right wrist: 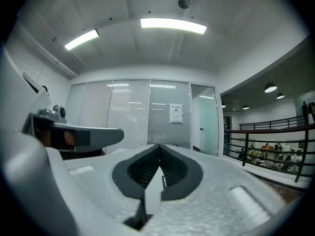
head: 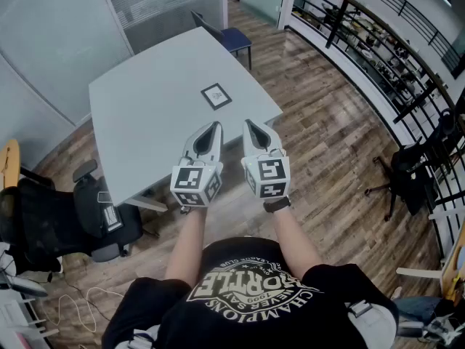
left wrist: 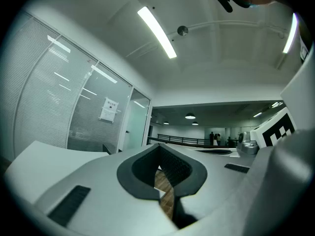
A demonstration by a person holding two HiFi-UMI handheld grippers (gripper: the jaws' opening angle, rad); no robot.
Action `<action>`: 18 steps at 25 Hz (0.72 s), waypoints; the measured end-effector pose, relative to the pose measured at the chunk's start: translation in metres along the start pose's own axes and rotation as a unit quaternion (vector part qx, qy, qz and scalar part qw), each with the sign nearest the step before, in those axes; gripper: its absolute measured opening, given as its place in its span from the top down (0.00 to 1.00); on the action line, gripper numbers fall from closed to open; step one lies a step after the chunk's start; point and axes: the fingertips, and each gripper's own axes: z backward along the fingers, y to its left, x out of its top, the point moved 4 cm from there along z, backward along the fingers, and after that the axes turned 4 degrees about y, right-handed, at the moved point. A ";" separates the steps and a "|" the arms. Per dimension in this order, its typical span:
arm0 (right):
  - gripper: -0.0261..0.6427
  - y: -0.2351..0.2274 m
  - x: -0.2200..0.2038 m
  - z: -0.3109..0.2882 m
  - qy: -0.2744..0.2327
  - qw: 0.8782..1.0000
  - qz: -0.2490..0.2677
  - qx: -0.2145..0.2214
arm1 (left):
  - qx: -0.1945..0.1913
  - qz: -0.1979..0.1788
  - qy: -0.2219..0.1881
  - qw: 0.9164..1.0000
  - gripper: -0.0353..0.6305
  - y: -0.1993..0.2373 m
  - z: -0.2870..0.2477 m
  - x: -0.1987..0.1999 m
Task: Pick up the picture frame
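— Where is the picture frame (head: 216, 95)?
— Only the head view shows it. It lies flat on the grey table (head: 138, 115), toward the far right corner. It is well ahead of both grippers, and neither touches it.
— And the grippers?
— The left gripper (head: 215, 126) and the right gripper (head: 248, 123) are side by side and level over the table's near edge, tips aimed toward the frame. Each has its jaws pressed together with nothing between them, as the two gripper views make plain.
— What do those views add?
— Neither catches the frame. Both look out past the table to a glass wall with a paper notice (right wrist: 176, 113) on it, under ceiling lights. The left gripper view shows a sliver of wood floor (left wrist: 165, 191) through the gap below its jaws, and the right gripper at its right edge. The right gripper view shows a black railing (right wrist: 268, 144) at its right.
— And from above?
— A blue chair (head: 234, 38) at the table's far side and a black office chair (head: 94, 217) at the left.
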 end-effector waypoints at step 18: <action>0.96 -0.042 -0.052 0.040 0.013 0.997 -0.057 0.048 | 0.053 0.022 0.043 0.997 0.94 -0.041 0.002 -0.056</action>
